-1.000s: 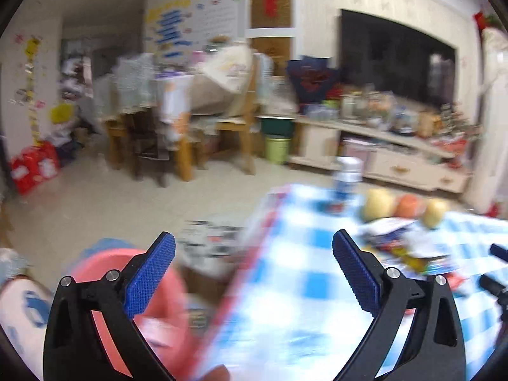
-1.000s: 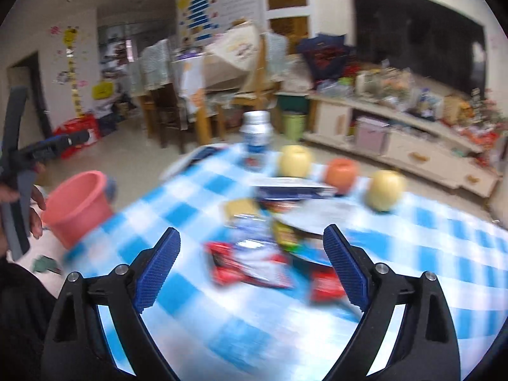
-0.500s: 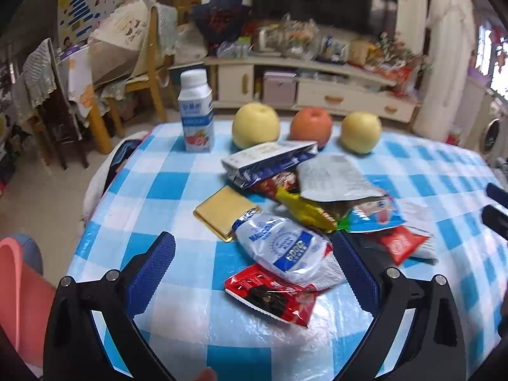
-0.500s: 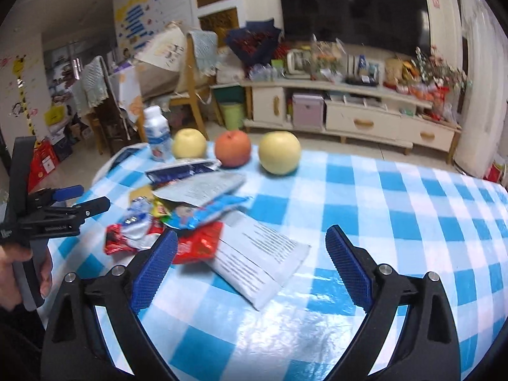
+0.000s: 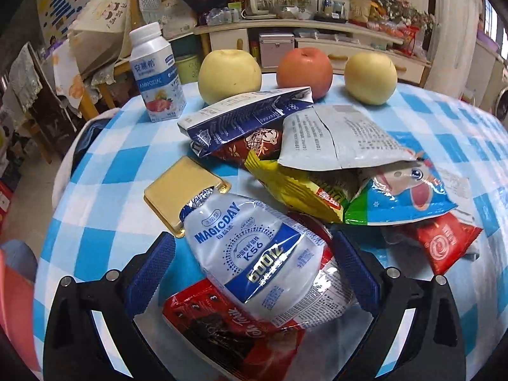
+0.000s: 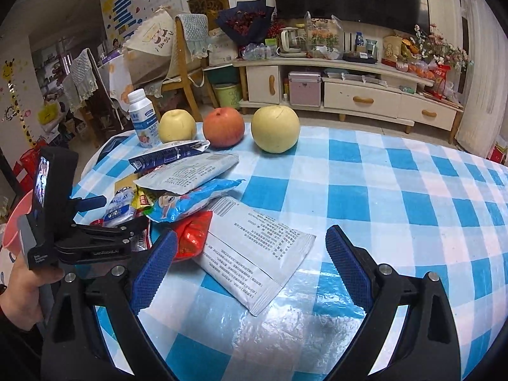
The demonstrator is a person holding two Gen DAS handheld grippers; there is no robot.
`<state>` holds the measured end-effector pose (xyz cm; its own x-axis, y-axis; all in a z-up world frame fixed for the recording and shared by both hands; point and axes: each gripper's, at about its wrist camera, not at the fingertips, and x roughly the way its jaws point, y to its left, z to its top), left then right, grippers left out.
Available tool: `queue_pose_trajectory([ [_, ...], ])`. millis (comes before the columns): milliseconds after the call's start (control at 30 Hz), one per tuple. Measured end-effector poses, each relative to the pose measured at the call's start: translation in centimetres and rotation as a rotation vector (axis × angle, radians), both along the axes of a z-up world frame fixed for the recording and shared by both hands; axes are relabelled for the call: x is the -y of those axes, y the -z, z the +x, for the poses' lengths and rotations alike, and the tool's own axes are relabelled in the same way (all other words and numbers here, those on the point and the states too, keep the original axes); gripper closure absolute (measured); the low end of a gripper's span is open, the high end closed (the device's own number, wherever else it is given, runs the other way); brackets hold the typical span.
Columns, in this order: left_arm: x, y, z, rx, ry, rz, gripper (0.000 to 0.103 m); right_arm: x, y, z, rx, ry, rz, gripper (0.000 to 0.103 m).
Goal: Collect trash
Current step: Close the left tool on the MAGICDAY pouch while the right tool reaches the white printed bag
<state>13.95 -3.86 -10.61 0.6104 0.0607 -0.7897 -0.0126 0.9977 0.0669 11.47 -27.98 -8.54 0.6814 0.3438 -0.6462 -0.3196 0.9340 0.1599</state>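
- The jaws of the left gripper (image 5: pixel 250 273) are spread wide on either side of a white and blue pouch (image 5: pixel 254 254), with no contact seen; nothing is held.
- The jaws of the right gripper (image 6: pixel 250 266) are likewise wide apart and empty, set over a grey printed sachet (image 6: pixel 254 250) lying flat on the checked tablecloth (image 6: pixel 397 190).
- The trash is gathered in one heap on the left part of the table: the pouch lies on a red wrapper (image 5: pixel 222 330), a gold card (image 5: pixel 181 190) partly under its far end, and beyond them a yellow packet (image 5: pixel 285 187), a blue cartoon bag (image 5: pixel 403 197), a large grey bag (image 5: pixel 333 143) and a flattened blue carton (image 5: pixel 247 117).
- No piece is seen collected yet; the task is judged barely begun, with the whole heap left.
- Three fruits (image 6: pixel 274 128) and a yoghurt bottle (image 5: pixel 157 73) stand at the far edge and are judged not to be trash.
- A pink bucket (image 6: pixel 14 222) is seen off the left table edge, a likely bin.
- The right half of the table is bare, giving free room there; the wrappers overlap, so neighbours may be dragged.
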Motion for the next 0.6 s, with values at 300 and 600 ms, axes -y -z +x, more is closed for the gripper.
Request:
queue_pose_trajectory([
  [300,-0.6,-0.4,-0.7,0.021,-0.002,-0.052,0.03,-0.2,0.5,0.2,-0.02,-0.005,0.0,0.008],
  [600,-2.3,-1.8,-1.9,0.072,-0.016,-0.052,0.081,0.0,0.8,0.4,-0.031,0.002,-0.006,0.008],
])
